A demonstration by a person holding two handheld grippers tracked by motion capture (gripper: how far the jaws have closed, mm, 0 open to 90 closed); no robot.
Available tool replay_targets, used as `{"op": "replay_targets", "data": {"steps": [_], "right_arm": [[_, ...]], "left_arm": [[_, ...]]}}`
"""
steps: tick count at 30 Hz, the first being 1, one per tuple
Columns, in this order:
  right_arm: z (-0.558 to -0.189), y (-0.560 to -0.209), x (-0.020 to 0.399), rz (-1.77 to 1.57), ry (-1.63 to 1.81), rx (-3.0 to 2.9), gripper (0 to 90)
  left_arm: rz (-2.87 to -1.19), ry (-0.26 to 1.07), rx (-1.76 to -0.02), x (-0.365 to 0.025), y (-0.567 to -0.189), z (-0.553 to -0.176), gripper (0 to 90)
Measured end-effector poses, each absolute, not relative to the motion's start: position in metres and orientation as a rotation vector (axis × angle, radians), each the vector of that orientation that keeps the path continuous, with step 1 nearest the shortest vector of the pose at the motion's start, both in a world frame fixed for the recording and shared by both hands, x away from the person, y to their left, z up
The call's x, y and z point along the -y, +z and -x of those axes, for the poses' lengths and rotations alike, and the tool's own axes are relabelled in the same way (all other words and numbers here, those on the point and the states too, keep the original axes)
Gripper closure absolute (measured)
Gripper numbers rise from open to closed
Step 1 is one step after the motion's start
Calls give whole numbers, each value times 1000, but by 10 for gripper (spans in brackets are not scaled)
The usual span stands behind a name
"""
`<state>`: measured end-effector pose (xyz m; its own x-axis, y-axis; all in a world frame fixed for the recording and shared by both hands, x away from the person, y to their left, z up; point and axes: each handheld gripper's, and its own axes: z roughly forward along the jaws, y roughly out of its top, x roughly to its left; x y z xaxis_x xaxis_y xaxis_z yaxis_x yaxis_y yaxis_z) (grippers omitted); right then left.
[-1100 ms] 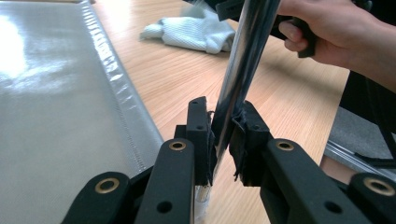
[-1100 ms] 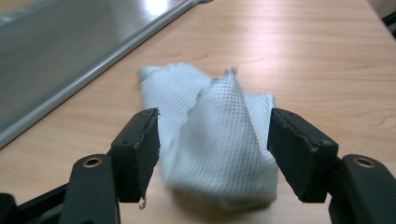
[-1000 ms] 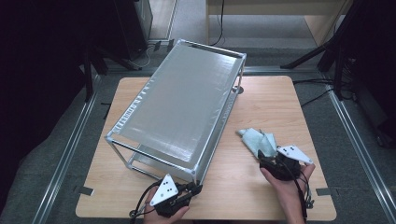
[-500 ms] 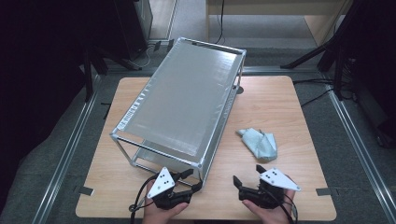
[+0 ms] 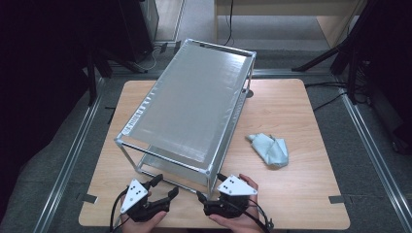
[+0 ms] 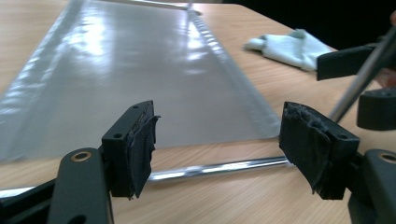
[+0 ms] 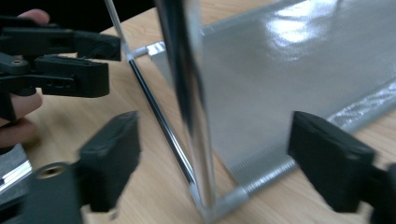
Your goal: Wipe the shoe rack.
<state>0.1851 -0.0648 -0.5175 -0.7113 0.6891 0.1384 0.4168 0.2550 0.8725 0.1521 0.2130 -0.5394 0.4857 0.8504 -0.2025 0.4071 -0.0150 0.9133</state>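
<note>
Both hands come in from the bottom edge of the high view, side by side at the near end of the table. The left gripper (image 5: 163, 191) lies low over the wood with its black jaws pointing up and to the right toward the near bottom rail of the metal rack (image 5: 187, 109). Its jaws have just been opening and stand wide apart; in the left gripper view the chrome rail (image 6: 215, 167) runs across between the two worn pads (image 6: 142, 147) without either pad touching it.

The right gripper (image 5: 206, 203), with its grey three-cornered plate on top, points left toward the rack's near right corner post. Its jaws have just been closing a little, yet they are spread wide. In the right gripper view the upright chrome post (image 7: 189, 107) stands between the jaws, clear of both, and the left gripper (image 7: 60, 60) shows beyond it at the upper left.

The rack stands slantwise across the middle of the table, a chrome tube frame with a silvery sheet stretched over its top and another over its lower shelf. A crumpled pale blue cloth (image 5: 269, 149) lies on the wood to the right of the rack, apart from it.

The table (image 5: 301, 194) is light wood with rounded corners. Around it are a grey floor, metal floor rails on both sides, dark stands and trailing cables.
</note>
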Motion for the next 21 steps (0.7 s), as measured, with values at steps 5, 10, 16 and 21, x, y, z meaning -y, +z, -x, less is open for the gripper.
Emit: {"op": "replay_targets", "data": {"steps": [5,10,16,21], "right_arm": [[-189,-519,63,-1048,1481,-2254,516],[-190,-520,70,-1017,1504,-2255,691],[-196,-521,89,-1094,1499,-2203,768],[-200,-520,111,-1153,1502,-2167,766]], "left_arm": [[-1581,543,-1201,-231,-539,-148,292],[-1555,577,-1281,-244,-541,-149,323],[-1520,607,-1321,-252,-539,-153,364],[-1521,600,-1341,-253,-541,-162,375]]}}
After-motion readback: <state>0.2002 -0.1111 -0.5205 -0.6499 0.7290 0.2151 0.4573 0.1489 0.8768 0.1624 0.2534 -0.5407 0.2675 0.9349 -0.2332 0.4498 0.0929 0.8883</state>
